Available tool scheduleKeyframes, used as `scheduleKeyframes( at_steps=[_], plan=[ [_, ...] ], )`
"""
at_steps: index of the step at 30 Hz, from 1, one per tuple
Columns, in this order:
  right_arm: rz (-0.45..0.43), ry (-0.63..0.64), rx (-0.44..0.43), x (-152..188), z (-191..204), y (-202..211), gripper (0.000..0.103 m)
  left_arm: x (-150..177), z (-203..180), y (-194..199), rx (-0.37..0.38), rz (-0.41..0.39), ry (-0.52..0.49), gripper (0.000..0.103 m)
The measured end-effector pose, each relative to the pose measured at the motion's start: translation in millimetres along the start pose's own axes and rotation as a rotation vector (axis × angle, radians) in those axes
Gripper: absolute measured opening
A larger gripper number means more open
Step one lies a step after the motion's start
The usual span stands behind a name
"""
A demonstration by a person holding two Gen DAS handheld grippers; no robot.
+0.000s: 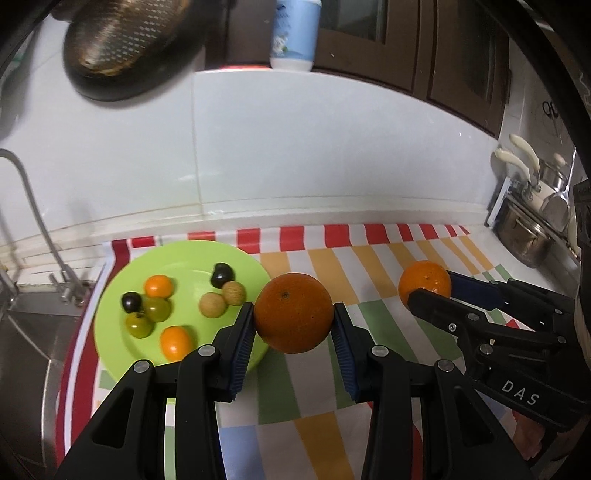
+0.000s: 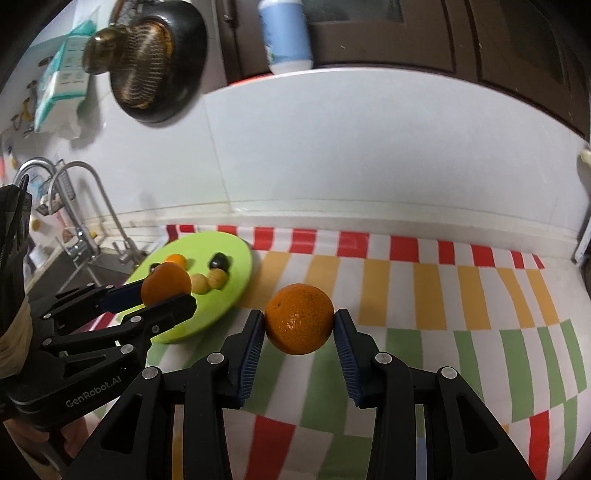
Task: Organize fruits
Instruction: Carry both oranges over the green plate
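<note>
My left gripper (image 1: 294,312) is shut on a large orange (image 1: 293,312), held just right of a green plate (image 1: 110,332). The plate holds several small fruits: orange kumquats (image 1: 159,286), green tomatoes (image 1: 157,309), dark cherries (image 1: 222,275) and tan longans (image 1: 212,304). My right gripper (image 2: 299,319) is shut on a second orange (image 2: 299,319) above the striped cloth. That gripper also shows in the left wrist view (image 1: 430,290) with its orange (image 1: 424,282). The left gripper (image 2: 168,290) and its orange (image 2: 165,282) show in front of the plate (image 2: 229,295) in the right wrist view.
A striped cloth (image 1: 369,266) covers the counter. A sink and tap (image 1: 33,221) lie left of the plate. Pots (image 1: 532,225) stand at the right. A white tiled wall (image 1: 295,147) is behind, with a dark pan (image 1: 122,44) and a bottle (image 1: 295,33) above.
</note>
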State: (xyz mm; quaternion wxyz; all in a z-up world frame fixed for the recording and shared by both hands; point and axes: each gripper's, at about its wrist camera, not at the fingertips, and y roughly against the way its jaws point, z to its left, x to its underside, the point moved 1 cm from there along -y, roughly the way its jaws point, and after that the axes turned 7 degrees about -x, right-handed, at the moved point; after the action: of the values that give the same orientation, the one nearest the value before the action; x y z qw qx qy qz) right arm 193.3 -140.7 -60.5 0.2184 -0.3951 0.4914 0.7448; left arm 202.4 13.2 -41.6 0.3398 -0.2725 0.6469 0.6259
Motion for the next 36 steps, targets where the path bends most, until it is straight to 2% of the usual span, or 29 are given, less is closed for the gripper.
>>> scheduleKeyframes(
  at_steps=[12, 20, 28, 36],
  plan=[
    [-0.014, 0.086, -0.079, -9, 42, -2, 0.04, 6, 33, 26, -0.072, -0.035, 0.051, 0.04],
    [-0.019, 0.117, -0.134, -19, 61, -15, 0.04, 11, 57, 30, -0.125, -0.051, 0.055, 0.04],
    [0.003, 0.153, -0.181, -24, 82, -41, 0.04, 18, 84, 20, -0.194, -0.035, 0.059, 0.04],
    [0.053, 0.163, -0.187, -21, 89, -76, 0.04, 32, 104, -7, -0.219, 0.015, 0.044, 0.04]
  ],
)
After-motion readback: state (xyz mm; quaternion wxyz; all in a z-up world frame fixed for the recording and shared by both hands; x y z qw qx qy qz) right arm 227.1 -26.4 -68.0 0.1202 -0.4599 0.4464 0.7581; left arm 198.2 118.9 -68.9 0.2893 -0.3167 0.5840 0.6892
